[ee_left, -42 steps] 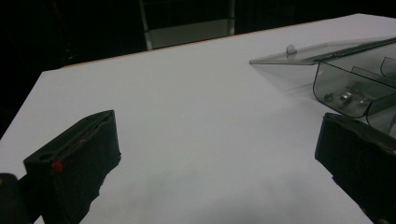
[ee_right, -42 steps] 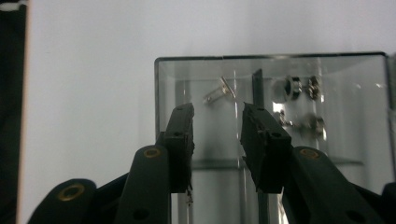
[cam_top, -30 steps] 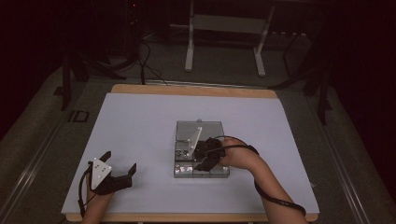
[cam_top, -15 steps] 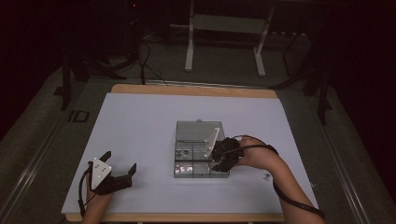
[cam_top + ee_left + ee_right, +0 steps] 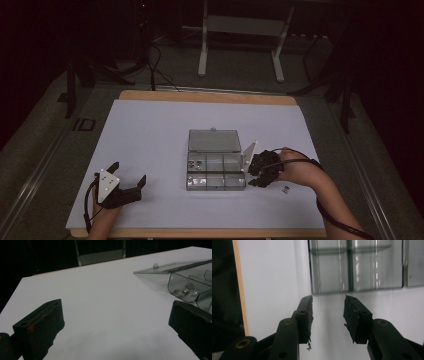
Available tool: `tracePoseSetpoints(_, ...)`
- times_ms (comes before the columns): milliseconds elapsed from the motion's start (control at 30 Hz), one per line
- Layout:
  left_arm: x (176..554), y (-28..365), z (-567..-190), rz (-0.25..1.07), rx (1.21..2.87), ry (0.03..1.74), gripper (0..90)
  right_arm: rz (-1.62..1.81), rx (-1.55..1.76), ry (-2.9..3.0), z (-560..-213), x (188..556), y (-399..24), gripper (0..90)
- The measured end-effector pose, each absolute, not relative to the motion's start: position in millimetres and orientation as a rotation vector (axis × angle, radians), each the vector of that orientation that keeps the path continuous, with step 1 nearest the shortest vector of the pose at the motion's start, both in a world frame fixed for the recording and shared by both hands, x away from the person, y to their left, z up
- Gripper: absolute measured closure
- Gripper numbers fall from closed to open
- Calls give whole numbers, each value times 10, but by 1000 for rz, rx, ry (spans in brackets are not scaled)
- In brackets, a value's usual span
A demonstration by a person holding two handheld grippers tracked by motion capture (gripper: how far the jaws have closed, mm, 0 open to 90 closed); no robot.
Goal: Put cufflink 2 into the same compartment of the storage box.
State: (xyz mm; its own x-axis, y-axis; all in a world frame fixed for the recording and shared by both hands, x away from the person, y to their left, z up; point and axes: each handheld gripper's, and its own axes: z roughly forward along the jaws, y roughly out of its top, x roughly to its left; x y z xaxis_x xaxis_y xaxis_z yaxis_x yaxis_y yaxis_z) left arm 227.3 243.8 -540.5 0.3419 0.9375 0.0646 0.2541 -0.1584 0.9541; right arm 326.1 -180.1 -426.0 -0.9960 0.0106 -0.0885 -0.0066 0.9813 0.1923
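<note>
I use the clear plastic box as my landmark. It sits near the middle of the white table. Its lid is open and lies flat on the far side of it. The box has small compartments inside. In the left gripper view I see a few small metal parts lying in one end compartment.

My right gripper is just beside the right end of the box, close to its near corner. Its jaws have just been closing a little. They stand a bit apart, and in the right gripper view I see only bare table between them. Nothing is held. Past the tips I see the side wall of the box and its dividers.

A tiny metal piece lies on the table to the right of the box, just beside my right hand on the near side.

My left gripper rests on the table well to the left of the box, close to the near edge of the table. Its jaws are spread wide and hold nothing. In the left gripper view the box and its lid show far off at the right.
</note>
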Motion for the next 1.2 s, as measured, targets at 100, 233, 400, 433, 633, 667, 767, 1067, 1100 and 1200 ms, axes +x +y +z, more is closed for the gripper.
tracePoseSetpoints(100,2272,2440,-5404,886,1639,1091,9,279,29,3040,-4278,3249,-1935,582)
tracePoseSetpoints(233,2272,2439,-5404,888,1639,1092,9,227,51,3043,-4333,3235,-2105,581)
tracePoseSetpoints(400,2274,2438,-5404,887,1640,1094,9,180,113,3041,-4398,3215,-2311,579)
tracePoseSetpoints(433,2274,2438,-5404,888,1641,1093,9,179,131,3044,-4412,3213,-2352,580)
tracePoseSetpoints(633,2275,2437,-5404,888,1641,1096,9,158,201,3036,-4490,3208,-2539,580)
tracePoseSetpoints(667,2276,2436,-5404,888,1641,1095,9,131,228,3032,-4528,3216,-2608,580)
tracePoseSetpoints(767,2275,2436,-5404,889,1642,1095,9,81,280,3029,-4596,3234,-2713,579)
tracePoseSetpoints(1067,2277,2436,-5404,888,1642,1095,9,55,369,3038,-4792,3267,-2873,580)
tracePoseSetpoints(1100,2277,2436,-5404,888,1641,1096,9,58,378,3041,-4809,3274,-2878,580)
tracePoseSetpoints(1200,2278,2437,-5404,887,1642,1096,9,55,380,3047,-4842,3281,-2881,583)
